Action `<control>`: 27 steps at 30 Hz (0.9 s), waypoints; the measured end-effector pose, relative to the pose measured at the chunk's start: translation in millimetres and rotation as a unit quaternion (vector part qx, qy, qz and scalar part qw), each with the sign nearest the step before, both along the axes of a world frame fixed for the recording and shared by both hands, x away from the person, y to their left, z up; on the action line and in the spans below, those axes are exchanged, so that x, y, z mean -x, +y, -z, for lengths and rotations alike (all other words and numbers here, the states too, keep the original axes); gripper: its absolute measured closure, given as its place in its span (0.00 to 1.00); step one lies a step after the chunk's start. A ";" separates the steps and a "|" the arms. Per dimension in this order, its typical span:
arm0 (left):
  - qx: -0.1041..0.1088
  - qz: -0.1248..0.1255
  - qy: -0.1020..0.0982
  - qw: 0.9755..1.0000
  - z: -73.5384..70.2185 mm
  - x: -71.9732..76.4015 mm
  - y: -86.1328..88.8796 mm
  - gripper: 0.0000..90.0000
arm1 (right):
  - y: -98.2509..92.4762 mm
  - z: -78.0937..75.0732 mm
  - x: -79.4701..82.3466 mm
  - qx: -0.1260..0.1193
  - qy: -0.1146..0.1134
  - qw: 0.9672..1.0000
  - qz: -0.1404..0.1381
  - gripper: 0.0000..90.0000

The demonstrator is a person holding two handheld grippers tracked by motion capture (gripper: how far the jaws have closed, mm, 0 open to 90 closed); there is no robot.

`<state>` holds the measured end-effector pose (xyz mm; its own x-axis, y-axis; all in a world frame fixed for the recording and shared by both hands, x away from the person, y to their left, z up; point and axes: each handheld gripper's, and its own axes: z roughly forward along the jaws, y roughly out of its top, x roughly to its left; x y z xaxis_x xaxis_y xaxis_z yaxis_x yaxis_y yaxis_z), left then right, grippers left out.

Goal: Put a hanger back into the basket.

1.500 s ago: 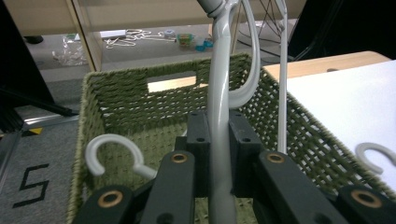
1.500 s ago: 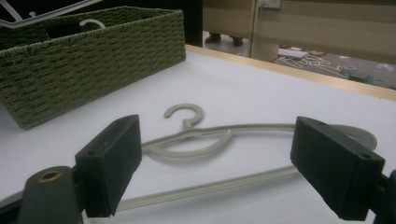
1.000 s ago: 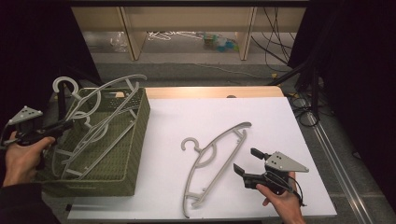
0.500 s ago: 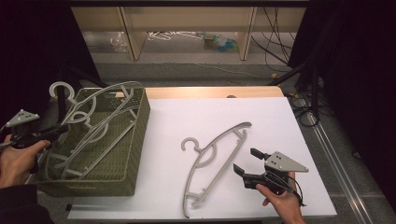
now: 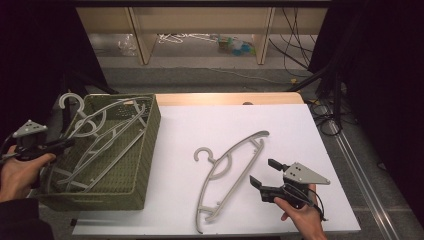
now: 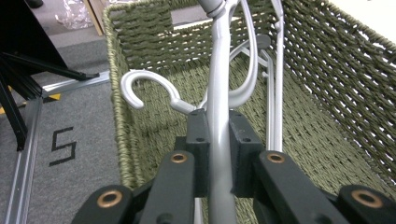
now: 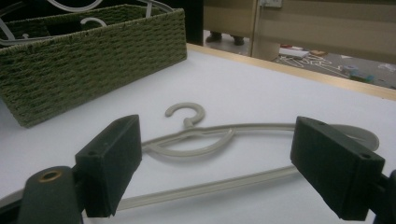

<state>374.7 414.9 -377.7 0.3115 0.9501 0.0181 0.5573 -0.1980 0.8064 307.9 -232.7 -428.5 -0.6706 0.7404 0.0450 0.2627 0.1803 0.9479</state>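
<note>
Over the basket [image 5: 145, 150], the left gripper [image 5: 62, 145] has drawn back a little, clenched on a grey hanger [image 6: 219, 93] being lowered in; right gripper [image 5: 265, 172] waits released beside the table's hanger [image 5: 230, 170]

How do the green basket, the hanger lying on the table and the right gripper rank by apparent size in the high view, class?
1. green basket, clearly largest.
2. hanger lying on the table, long but thin.
3. right gripper, smallest.
The gripper sits a little nearer the camera, yet the order looks safe.
</note>
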 end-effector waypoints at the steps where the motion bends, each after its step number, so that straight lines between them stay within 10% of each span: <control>1: -0.008 0.001 0.002 1.000 0.7 -0.6 -0.7 0.89 | 0.2 0.1 0.0 -0.001 0.000 1.000 -0.001 0.19; 3: -0.042 0.014 0.019 0.999 1.0 -1.2 1.5 0.89 | -0.1 -0.1 0.1 0.001 -0.001 1.000 0.001 0.19; 27: -0.070 -0.006 0.099 0.993 29.4 -13.8 -16.1 0.84 | 0.3 0.0 0.1 0.000 0.004 1.000 -0.002 0.19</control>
<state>388.4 398.8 -407.1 0.3099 0.9465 0.0904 0.7052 -0.2926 0.6459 307.9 -232.4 -428.5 -0.6737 0.7374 0.0495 0.2688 0.1820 0.9458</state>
